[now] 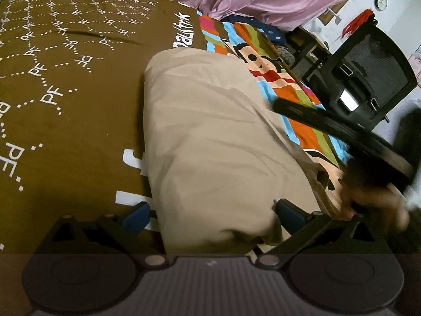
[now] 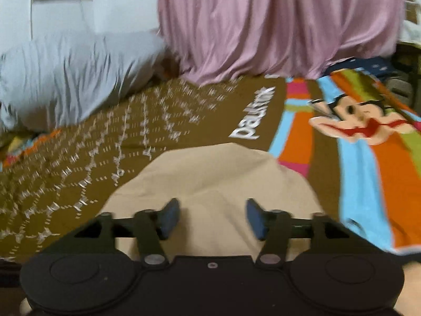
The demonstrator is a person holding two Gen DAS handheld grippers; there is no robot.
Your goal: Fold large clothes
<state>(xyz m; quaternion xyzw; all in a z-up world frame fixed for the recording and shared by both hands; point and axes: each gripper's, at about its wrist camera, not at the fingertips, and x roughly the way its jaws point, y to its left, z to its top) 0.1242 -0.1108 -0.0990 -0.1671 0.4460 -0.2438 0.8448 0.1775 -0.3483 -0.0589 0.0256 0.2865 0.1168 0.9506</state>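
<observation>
The beige garment (image 1: 218,142) lies folded into a long bundle on the bed (image 1: 65,110), on the brown printed cover beside the striped cartoon part. The left claw (image 1: 211,213) stands wide, its pads on both sides of the near end of the bundle, not pressing it. The right claw (image 2: 211,217) is also open and empty above the cloth, with nothing between its pads. For a good next fold, I think both claws should take the near edge at its two corners, lift together, and lay it evenly over the far end without dragging the cover.
</observation>
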